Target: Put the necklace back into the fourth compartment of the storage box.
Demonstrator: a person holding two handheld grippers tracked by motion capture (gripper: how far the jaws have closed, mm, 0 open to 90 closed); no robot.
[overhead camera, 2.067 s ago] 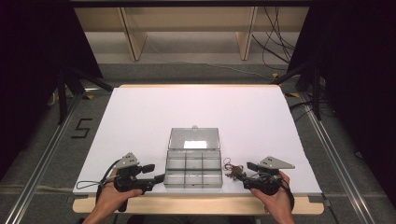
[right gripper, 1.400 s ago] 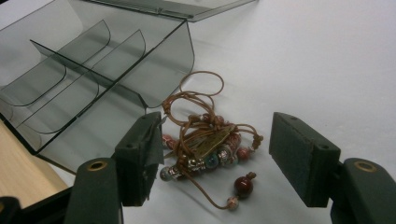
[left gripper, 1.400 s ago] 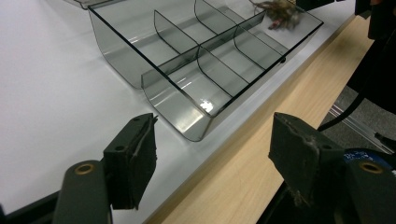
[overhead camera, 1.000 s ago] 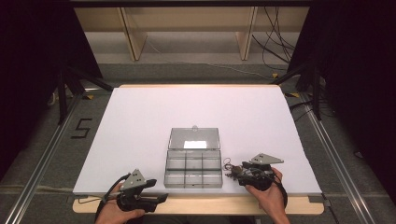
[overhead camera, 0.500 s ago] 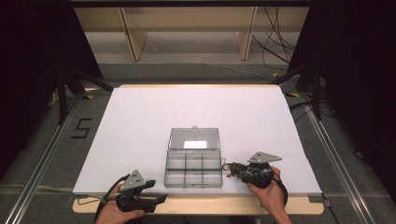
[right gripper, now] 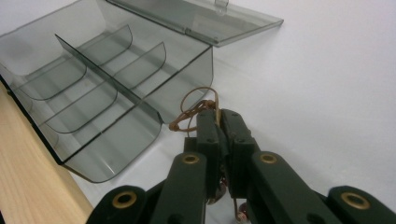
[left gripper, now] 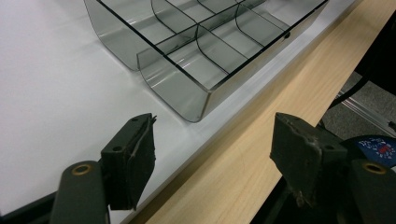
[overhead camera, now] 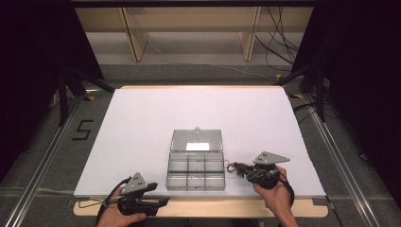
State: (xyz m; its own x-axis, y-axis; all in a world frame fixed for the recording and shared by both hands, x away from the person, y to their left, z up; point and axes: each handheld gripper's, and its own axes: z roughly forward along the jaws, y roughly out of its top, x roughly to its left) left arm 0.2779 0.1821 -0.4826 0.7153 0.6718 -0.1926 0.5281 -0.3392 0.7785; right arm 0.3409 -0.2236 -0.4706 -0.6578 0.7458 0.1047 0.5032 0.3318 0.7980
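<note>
Progress stands at an early stage: your right gripper (right gripper: pixel 218 122) has just closed, its jaws pressed together on a bunch of thin brown rubber bands (right gripper: pixel 195 111), and in the high view that gripper (overhead camera: pixel 238 168) sits just off the 3 o'clock side of the clear compartment box (overhead camera: pixel 196 174). The bands hang beside the box's right wall, apart from it as far as the right gripper view shows. No band lies in any compartment yet; placing them is what I judge to be left. The lid (overhead camera: pixel 196 140) lies flat open at 12 o'clock of the box.

Your left gripper (overhead camera: pixel 161 203) rests over the bare wooden edge of the counter (overhead camera: pixel 198 208) at 7 o'clock of the box, jaws spread wide with nothing between them.

The box stands close to the near edge of the white sheet (overhead camera: pixel 156 118). Toward 12 o'clock, 9 o'clock and 3 o'clock you have broad open room; toward 6 o'clock, very little.
</note>
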